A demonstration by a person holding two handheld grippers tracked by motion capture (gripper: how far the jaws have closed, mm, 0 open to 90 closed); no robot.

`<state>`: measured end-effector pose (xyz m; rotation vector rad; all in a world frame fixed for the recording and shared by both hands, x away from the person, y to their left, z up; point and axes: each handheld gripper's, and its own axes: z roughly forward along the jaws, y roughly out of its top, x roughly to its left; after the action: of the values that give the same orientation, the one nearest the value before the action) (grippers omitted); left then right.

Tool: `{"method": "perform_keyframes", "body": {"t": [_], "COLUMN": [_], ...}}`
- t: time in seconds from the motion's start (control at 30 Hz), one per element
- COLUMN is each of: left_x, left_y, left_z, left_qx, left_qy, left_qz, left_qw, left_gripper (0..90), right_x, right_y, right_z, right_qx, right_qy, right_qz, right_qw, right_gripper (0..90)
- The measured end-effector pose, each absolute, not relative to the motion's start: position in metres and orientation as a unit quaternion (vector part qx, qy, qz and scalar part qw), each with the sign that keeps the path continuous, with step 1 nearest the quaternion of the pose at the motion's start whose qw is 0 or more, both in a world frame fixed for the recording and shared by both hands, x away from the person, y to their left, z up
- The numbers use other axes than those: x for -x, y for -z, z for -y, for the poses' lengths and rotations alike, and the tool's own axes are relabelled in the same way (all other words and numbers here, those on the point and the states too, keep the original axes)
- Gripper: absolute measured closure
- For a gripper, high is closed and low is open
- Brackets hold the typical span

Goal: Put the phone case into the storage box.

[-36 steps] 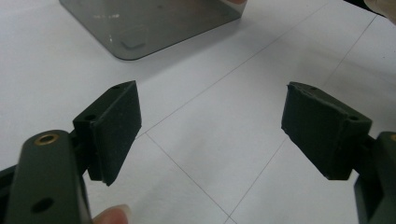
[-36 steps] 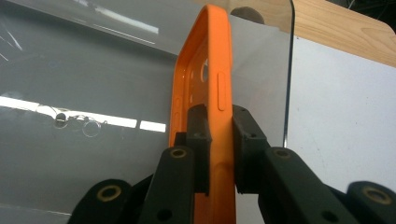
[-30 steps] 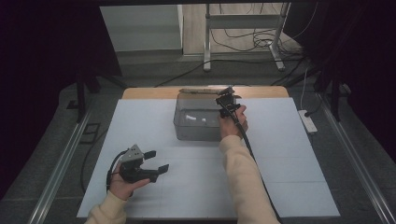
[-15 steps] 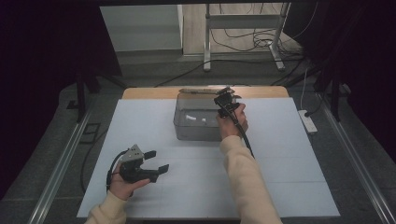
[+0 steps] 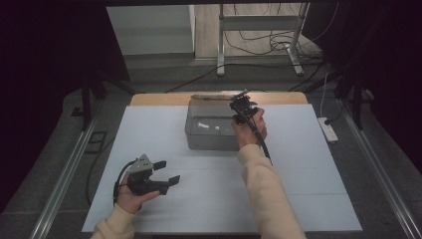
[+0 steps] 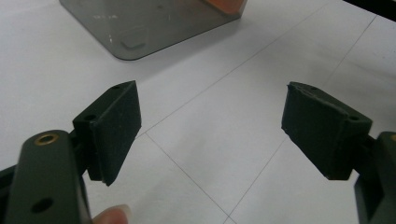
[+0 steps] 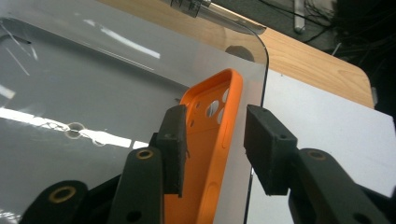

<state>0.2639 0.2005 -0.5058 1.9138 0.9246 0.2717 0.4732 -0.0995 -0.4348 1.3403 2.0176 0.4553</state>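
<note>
An orange phone case (image 7: 215, 126) stands on its edge inside a clear grey plastic box (image 5: 209, 132), leaning on the box's right wall. My right gripper (image 5: 242, 102) is at the box's far right corner. In the right gripper view its jaws (image 7: 215, 114) stand a little apart on either side of the case's rim, open. My left gripper (image 5: 167, 171) is held low over the white table cover near the front left. It is wide open (image 6: 212, 102) with nothing between its jaws, and the box (image 6: 154, 23) lies ahead of it.
A white sheet (image 5: 298, 164) covers the table, with a bare wooden strip (image 5: 278, 98) along the far edge. A power strip (image 5: 328, 128) lies on the floor to the right. Metal rails (image 5: 59, 179) run along both sides.
</note>
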Motion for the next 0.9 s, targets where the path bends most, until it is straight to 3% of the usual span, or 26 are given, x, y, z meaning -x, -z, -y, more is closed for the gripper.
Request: {"method": "perform_keyframes", "body": {"t": [0.4,0.9], "left_x": [-0.264,-0.264], "left_y": [0.506,0.508], "left_z": [-0.201,-0.202], "left_qx": [-0.784,-0.784], "left_qy": [-0.111,-0.113], "left_qz": [-0.381,-0.384], "left_qw": [0.478,0.474], "left_gripper": [19.7,19.6], "right_x": [-0.467,-0.452], "right_y": [0.422,0.406], "right_z": [0.116,0.127], "right_qx": [-0.516,-0.502], "right_qy": [-0.213,-0.257], "right_qz": [-0.777,-0.792], "right_qw": [0.292,0.236], "right_gripper": [47.4,39.7]}}
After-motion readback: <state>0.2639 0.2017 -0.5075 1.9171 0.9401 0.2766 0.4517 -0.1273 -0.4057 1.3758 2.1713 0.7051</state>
